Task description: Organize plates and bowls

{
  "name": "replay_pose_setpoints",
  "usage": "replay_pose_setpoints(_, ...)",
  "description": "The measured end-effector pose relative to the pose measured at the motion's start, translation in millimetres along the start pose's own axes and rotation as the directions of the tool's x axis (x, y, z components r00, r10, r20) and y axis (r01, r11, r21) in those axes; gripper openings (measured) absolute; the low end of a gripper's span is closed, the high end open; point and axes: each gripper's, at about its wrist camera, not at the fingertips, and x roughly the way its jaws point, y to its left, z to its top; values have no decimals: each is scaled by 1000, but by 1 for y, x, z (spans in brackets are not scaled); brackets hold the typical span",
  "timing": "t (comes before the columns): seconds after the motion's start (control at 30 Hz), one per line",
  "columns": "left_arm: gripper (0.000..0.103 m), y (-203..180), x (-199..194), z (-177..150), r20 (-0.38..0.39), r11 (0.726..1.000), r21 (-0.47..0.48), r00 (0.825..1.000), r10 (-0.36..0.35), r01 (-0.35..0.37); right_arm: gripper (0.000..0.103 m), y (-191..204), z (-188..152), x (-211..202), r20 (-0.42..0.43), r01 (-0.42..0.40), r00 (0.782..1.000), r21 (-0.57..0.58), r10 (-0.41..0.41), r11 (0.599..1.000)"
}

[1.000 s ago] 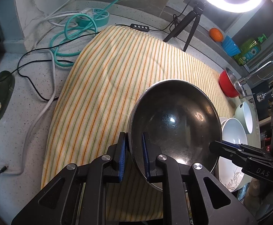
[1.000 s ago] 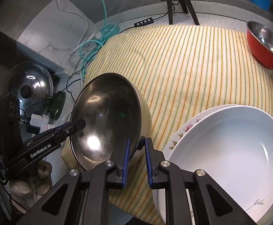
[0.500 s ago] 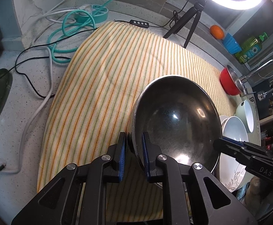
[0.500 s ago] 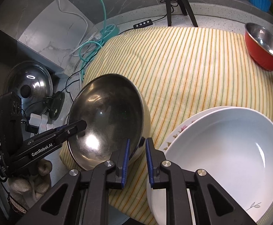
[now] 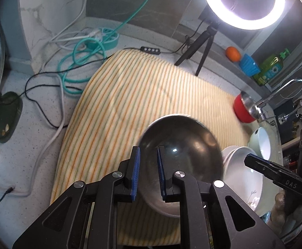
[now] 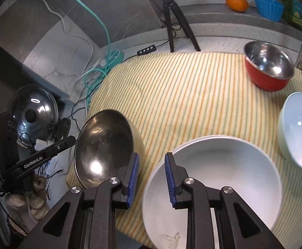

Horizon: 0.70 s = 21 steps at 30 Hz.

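A steel bowl with a cream outside (image 5: 184,155) (image 6: 103,149) rests tilted on the striped cloth (image 5: 142,95) near its front left corner. My left gripper (image 5: 147,172) is open, its pads on either side of the bowl's near rim, not pressing it. My right gripper (image 6: 151,178) is open and empty, between the steel bowl and a stack of white plates (image 6: 213,182) (image 5: 244,170). A pale green bowl (image 6: 298,132) and a red bowl with a steel inside (image 6: 269,66) sit to the right.
A ring light on a tripod (image 5: 244,2) stands behind the cloth. Teal and white cables (image 5: 84,47) lie at the back left. A pot lid (image 6: 34,108) leans at the left. A tap (image 5: 283,91), an orange (image 6: 237,2) and a blue cup (image 6: 268,6) are at the right.
Both grippers have opened and let go of the steel bowl's rim. Both have pulled back, and the right one has shifted right towards the white plates.
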Motion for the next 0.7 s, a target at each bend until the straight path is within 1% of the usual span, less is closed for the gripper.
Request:
replay_pose_setpoints(0.07, 15, -11, -2, 5, 7, 1000, 16, 1000, -21, 21, 23, -7, 4, -10, 21, 2, 1000, 3, -2, 1000)
replay_pose_setpoints(0.2, 15, -45, -2, 14, 11, 995, 68, 998, -69, 68, 23, -24, 12, -33, 67, 22, 997, 9, -22, 1000)
replay_pose_setpoints(0.33, 15, -80, 6, 23, 2, 986, 111, 992, -129, 128, 23, -52, 23, -59, 112, 34, 993, 36, -37, 999)
replay_pose_setpoints(0.47, 15, -120, 24, 32, -19, 972, 144, 983, -182, 183, 23, -82, 36, -83, 155, 64, 985, 67, -73, 996)
replay_pose_setpoints(0.57, 15, -147, 40, 39, -51, 961, 165, 975, -216, 221, 23, -108, 45, -94, 163, 68, 983, 101, -84, 993)
replay_pose_setpoints(0.63, 15, -165, 54, 43, -74, 956, 185, 973, -216, 227, 23, -125, 51, -100, 158, 64, 984, 118, -82, 991)
replay_pose_setpoints(0.7, 15, -180, 68, 47, -92, 953, 200, 972, -215, 229, 23, -141, 56, -102, 159, 80, 982, 130, -100, 988)
